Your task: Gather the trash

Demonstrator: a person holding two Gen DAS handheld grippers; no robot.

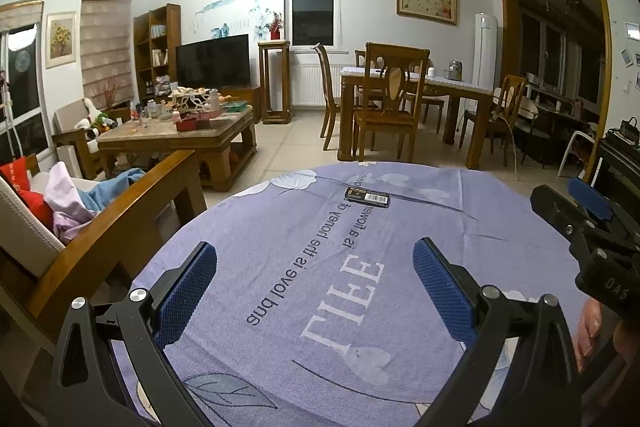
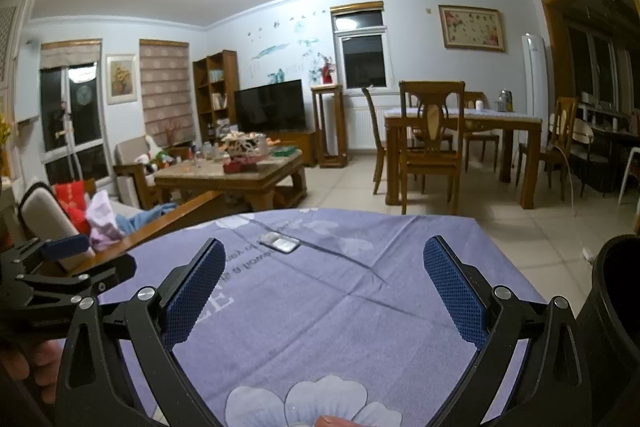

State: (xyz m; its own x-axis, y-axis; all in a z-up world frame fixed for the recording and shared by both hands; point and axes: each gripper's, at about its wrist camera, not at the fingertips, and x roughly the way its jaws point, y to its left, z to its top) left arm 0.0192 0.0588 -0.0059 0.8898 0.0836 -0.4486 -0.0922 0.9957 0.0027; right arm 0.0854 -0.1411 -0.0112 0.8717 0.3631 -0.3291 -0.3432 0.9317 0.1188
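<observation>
Right, we start at the jaws: our left gripper [image 1: 314, 291] has its blue pads spread wide, nothing between them, hovering low over the near half of the purple cloth [image 1: 460, 247]. Our right gripper [image 2: 324, 291] is just the same, pads well apart and empty, over the same cloth.

Looking out ahead of the fingers, we see the one piece of trash on the table: a small flat wrapper [image 1: 367, 197], dark with a pale barcode label, lying flat near the far edge of the cloth. From the right wrist view the wrapper [image 2: 280, 242] glints silvery and sits ahead and left of our right jaws. It is well apart from both grippers; neither touches it.

As for its lie, we judge the long axis runs across the table, roughly parallel to the far edge, with a slight slant: the right end dips a little toward us. In the left view the dark end points left and the barcode end right.

At the right edge of the right wrist view stands a dark round container [image 2: 618, 291], likely the bin, though we cannot see inside it.

So, progress: nothing is picked up yet. By our reckoning, reaching for the wrapper, gripping it and dropping it in the bin all remain to be done.
</observation>
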